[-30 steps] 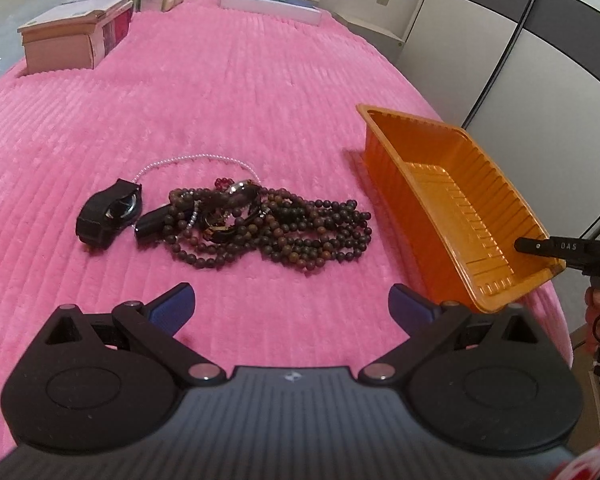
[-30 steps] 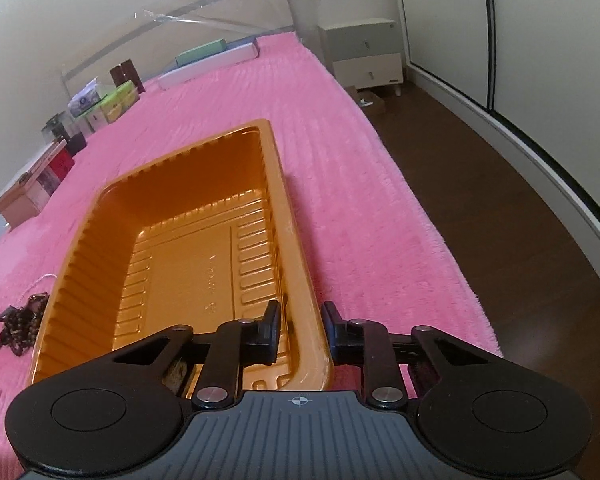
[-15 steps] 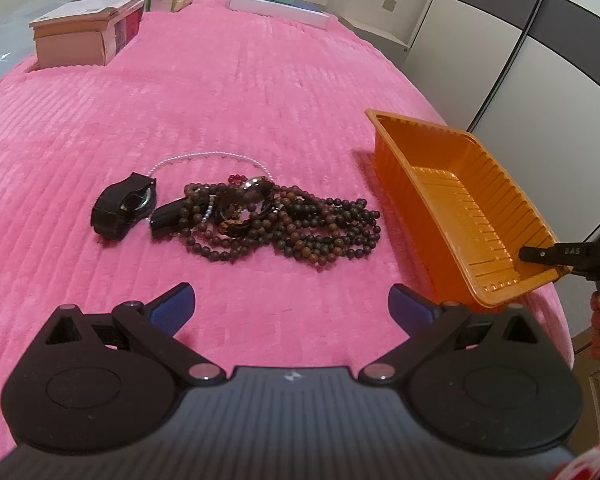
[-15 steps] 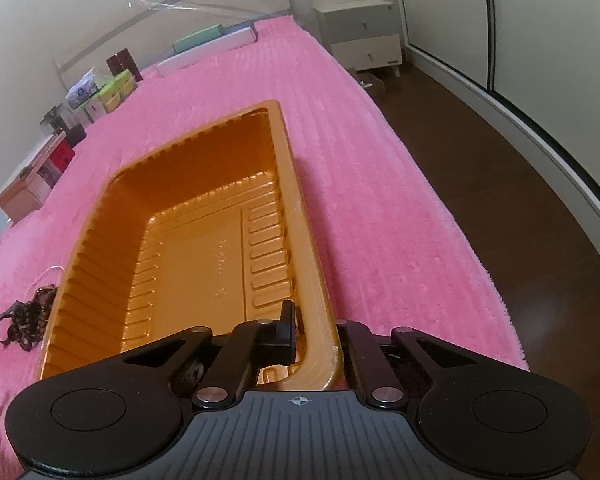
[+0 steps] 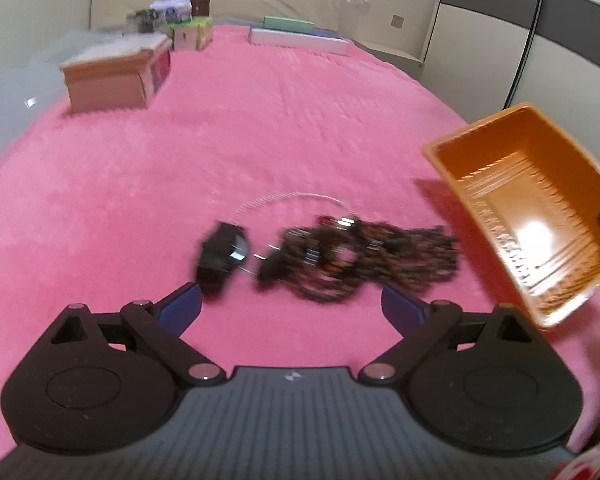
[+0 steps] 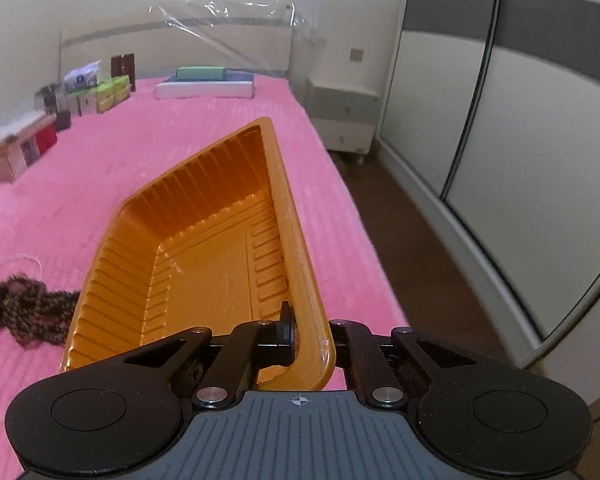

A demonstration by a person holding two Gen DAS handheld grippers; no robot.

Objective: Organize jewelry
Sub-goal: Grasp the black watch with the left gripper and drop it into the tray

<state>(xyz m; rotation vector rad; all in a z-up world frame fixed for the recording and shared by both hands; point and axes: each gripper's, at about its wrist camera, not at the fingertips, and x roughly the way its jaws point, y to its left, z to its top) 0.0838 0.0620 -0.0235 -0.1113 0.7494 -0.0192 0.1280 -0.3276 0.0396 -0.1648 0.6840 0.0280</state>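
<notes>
Your right gripper (image 6: 300, 334) pinches the near right rim of the orange tray (image 6: 204, 240), one finger inside the wall and the other outside it, pads pressed onto the plastic. The tray is tilted, its left side dipping toward the pink blanket (image 6: 148, 152), and in the left wrist view it looks lifted off the cover, with its shadow on the pink just left of it. Nothing lies inside the tray. Your left gripper (image 5: 290, 306) hangs over the blanket with its jaws spread wide and closing slightly, nothing between them. Just beyond its fingers lies the jewelry: a tangle of dark brown bead strands (image 5: 364, 252) in the middle, a black watch (image 5: 224, 248) just to its left, and a thin pale necklace (image 5: 296, 199) looping on the far side of both. The picture is blurred there, so you cannot make out single pieces in the tangle. The bead strands reach close to the tray's left wall; whether they touch it you cannot tell. Far left on the blanket stands a cardboard box (image 5: 116, 76), with small packages (image 5: 188, 34) behind it near the headboard.
</notes>
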